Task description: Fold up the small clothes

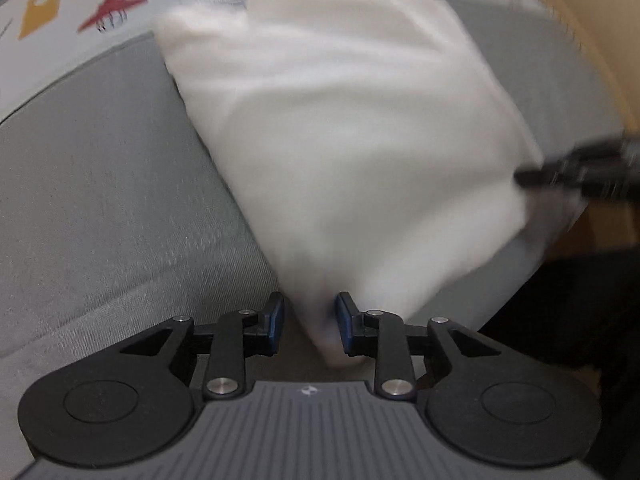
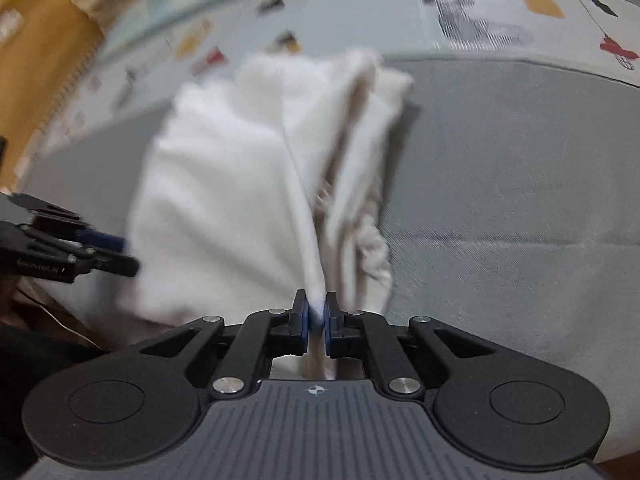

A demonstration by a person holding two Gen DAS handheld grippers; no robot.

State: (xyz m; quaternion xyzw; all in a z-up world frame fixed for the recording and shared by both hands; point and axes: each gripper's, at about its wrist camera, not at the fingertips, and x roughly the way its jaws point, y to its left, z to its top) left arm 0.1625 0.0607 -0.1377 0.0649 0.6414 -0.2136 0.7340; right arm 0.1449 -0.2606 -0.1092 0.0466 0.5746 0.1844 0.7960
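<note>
A white garment lies folded on a grey cushion, blurred by motion. My left gripper is open, its blue pads either side of the garment's near corner without pinching it. My right gripper is shut on a raised edge of the same white garment, whose folded layers fan out beyond it. The right gripper shows at the right edge of the left wrist view. The left gripper shows at the left edge of the right wrist view.
A pale printed sheet with lamp and tag pictures runs behind the grey cushion. A wooden frame stands at the far left. The cushion edge drops to a dark area at the right.
</note>
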